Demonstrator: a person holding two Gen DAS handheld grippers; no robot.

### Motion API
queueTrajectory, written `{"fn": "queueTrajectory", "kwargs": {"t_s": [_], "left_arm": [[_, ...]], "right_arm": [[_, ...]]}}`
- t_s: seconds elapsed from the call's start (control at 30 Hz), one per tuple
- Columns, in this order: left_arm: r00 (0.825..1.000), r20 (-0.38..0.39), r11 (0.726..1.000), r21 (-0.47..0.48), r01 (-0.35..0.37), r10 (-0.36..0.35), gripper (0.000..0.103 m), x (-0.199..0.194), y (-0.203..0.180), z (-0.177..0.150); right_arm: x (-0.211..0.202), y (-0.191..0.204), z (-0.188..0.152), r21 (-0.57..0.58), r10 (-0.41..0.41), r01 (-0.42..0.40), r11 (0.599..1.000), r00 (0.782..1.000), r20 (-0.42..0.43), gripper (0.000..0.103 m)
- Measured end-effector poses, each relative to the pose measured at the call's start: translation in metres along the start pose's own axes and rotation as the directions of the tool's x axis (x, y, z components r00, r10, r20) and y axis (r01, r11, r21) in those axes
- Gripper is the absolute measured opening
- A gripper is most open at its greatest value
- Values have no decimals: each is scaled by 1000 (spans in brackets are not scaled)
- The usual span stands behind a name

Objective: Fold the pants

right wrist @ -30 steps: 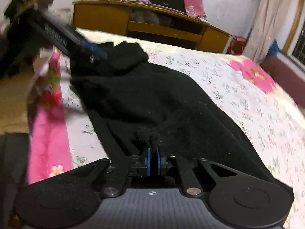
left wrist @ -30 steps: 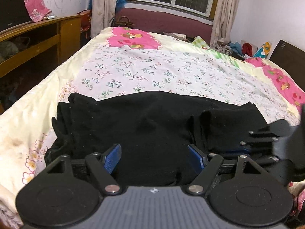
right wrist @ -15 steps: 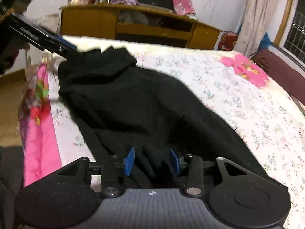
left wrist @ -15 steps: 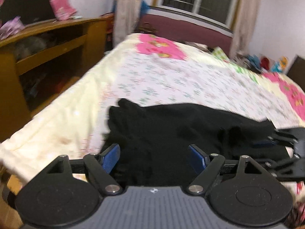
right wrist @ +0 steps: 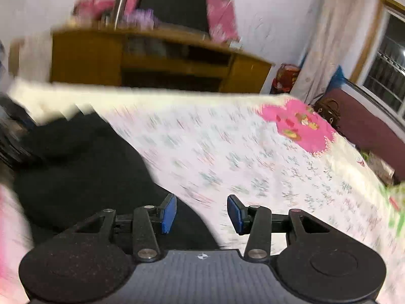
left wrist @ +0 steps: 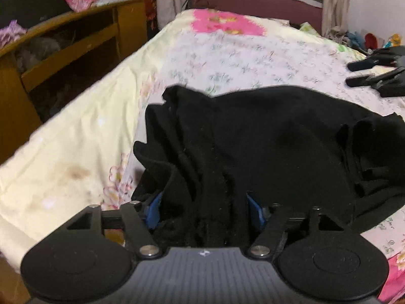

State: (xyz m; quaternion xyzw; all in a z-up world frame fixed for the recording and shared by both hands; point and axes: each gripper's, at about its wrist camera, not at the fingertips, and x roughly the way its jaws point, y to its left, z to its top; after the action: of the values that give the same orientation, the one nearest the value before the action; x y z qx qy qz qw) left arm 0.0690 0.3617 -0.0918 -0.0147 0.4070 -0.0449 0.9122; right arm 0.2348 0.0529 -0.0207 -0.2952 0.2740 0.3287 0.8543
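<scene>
The left claw (left wrist: 205,209) has been closing round the bunched black pants (left wrist: 265,136) and should pinch every layer — the right claw (right wrist: 201,212) hangs spread, empty.

Black pants (left wrist: 265,139) bunched on bed, crumpled end between left fingers (left wrist: 154,209), beside right fingers (right wrist: 168,212).

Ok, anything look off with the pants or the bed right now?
The black pants lie bunched and rumpled near the sheet's edge, not in a flat fold. A brownish stain marks the yellow border left of them. Nothing looks damaged.
</scene>
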Motion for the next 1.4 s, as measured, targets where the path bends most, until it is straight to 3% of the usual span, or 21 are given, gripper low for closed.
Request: {"fn": "queueTrajectory", "kwargs": {"t_s": [0.13,0.2,0.27,0.33,0.37,0.43,0.53,0.63,0.7,0.73,0.8,0.83,0.9,1.03,1.13,1.2,1.3,1.4], "left_arm": [[1000,-6,999,-37,18,-18,74,7,6,-1],[1000,-11,999,-42,23,-23,74,9,8,-1],[999,-9,998,-59,31,-31,74,10,10,0],[999,-9,998,-59,32,-32,75,11,9,-1],[1000,-8,998,-51,29,-29,75,12,7,-1],[1000,-1,999,-35,23,-23,77,12,4,-3],[1000,9,999,-25,22,-22,77,11,2,-5],[999,7,998,-55,37,-37,77,9,6,-2],[999,12,995,-88,48,-47,77,7,9,-2],[999,12,994,-99,50,-49,77,7,11,-1],[999,12,993,-102,51,-50,77,6,11,0],[999,12,994,-96,52,-51,77,4,10,0],[998,16,994,-92,54,-53,77,-1,10,2],[994,83,987,-143,80,-68,77,-20,17,6],[991,103,979,-174,104,-87,77,-26,20,2],[993,101,987,-146,67,-52,77,-25,16,-4],[988,154,995,-96,21,-6,78,-35,4,-8],[988,153,997,-74,32,-20,83,-41,8,-16]], "right_arm": [[57,9,-21,-257,-44,29,966,997,-56,33],[56,13,-18,-243,39,-49,969,998,-44,26],[35,25,-14,-271,146,-134,953,989,23,26],[22,42,-11,-316,200,-176,932,979,46,27],[21,44,-10,-306,250,-229,924,968,29,28],[21,47,-10,-228,389,-380,896,921,-6,30],[18,50,-8,-253,343,-330,909,939,9,30],[25,23,9,-94,300,-296,951,953,34,31],[23,19,24,-71,325,-319,945,941,94,30],[32,23,29,-74,296,-291,954,952,81,31],[72,27,29,-73,188,-191,979,981,-46,31],[94,17,25,3,167,-168,986,981,-99,35],[111,-1,25,170,201,-178,969,971,-130,42],[79,8,43,103,95,-87,991,992,-80,41],[41,30,58,-31,69,-68,997,997,20,41],[26,48,73,-72,110,-105,992,992,65,43],[21,60,100,-36,215,-213,976,973,84,44],[35,70,126,-14,355,-355,935,934,50,47]]}}
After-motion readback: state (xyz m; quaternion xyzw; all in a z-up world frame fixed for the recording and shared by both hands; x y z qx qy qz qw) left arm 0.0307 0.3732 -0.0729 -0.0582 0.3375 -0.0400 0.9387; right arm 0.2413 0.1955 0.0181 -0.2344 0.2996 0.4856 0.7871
